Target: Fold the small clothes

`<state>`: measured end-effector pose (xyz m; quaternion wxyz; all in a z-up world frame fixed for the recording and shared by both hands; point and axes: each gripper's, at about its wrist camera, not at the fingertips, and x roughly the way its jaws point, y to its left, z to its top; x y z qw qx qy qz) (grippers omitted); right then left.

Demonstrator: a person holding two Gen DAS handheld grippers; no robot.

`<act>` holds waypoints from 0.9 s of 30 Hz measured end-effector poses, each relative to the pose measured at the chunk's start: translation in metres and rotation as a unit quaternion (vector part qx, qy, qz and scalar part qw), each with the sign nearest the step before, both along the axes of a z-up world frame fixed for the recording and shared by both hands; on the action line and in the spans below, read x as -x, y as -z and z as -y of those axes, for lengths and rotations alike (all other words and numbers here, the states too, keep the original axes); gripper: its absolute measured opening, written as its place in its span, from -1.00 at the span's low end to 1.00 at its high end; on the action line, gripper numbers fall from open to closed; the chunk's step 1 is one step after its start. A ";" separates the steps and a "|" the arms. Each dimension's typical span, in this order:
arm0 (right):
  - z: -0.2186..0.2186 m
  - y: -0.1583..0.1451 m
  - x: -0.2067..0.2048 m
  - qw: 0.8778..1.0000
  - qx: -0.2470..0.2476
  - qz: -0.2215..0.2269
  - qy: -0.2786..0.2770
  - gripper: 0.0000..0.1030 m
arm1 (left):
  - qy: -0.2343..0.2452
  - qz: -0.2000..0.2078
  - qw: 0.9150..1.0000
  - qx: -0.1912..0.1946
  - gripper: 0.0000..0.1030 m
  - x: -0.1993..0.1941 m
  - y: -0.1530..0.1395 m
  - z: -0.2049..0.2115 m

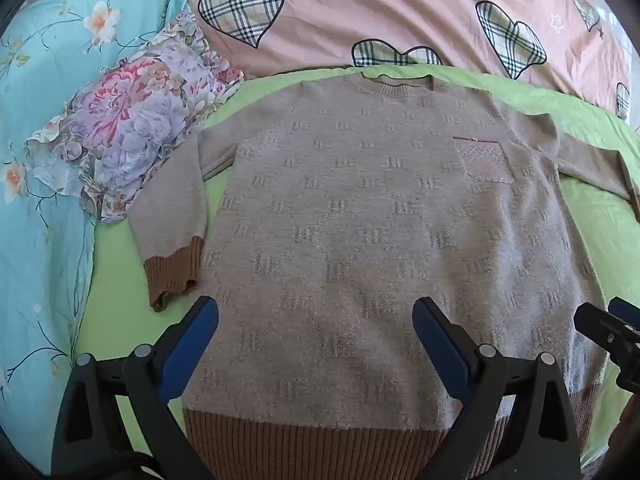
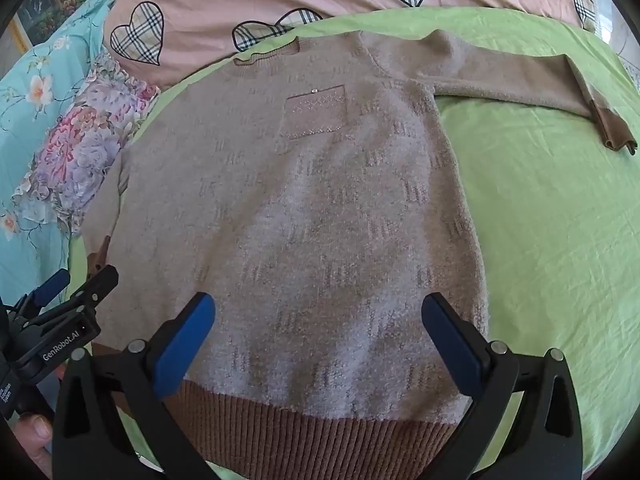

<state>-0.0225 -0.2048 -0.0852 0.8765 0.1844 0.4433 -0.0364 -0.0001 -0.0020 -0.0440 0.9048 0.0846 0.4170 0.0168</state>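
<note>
A small beige knit sweater [image 1: 360, 208] with brown ribbed hem and cuffs lies flat, front up, on a green sheet [image 1: 116, 280]; it also shows in the right wrist view [image 2: 304, 208]. Its left sleeve [image 1: 172, 216] lies bent down along the body. Its right sleeve [image 2: 520, 80] stretches out sideways. My left gripper [image 1: 316, 320] is open and empty above the hem's left part. My right gripper [image 2: 320, 316] is open and empty above the hem's right part. Each gripper shows at the edge of the other's view: the right one [image 1: 608, 328], the left one [image 2: 72, 292].
A floral ruffled pillow [image 1: 132, 120] lies left of the sweater. A pink quilt with plaid hearts [image 1: 360, 8] lies behind the collar. A turquoise floral cover [image 1: 36, 160] is at the far left. Green sheet [image 2: 560, 240] extends to the right.
</note>
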 end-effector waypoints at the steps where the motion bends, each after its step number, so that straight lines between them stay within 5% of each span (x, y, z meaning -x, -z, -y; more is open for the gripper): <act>1: 0.001 0.000 0.001 1.000 0.001 0.001 0.000 1.00 | 0.001 0.000 1.000 0.000 0.90 0.000 0.000 0.000; 27: 0.005 -0.004 0.002 1.000 -0.001 0.013 -0.006 0.99 | 0.005 -0.005 1.000 0.005 0.90 -0.004 0.002 0.004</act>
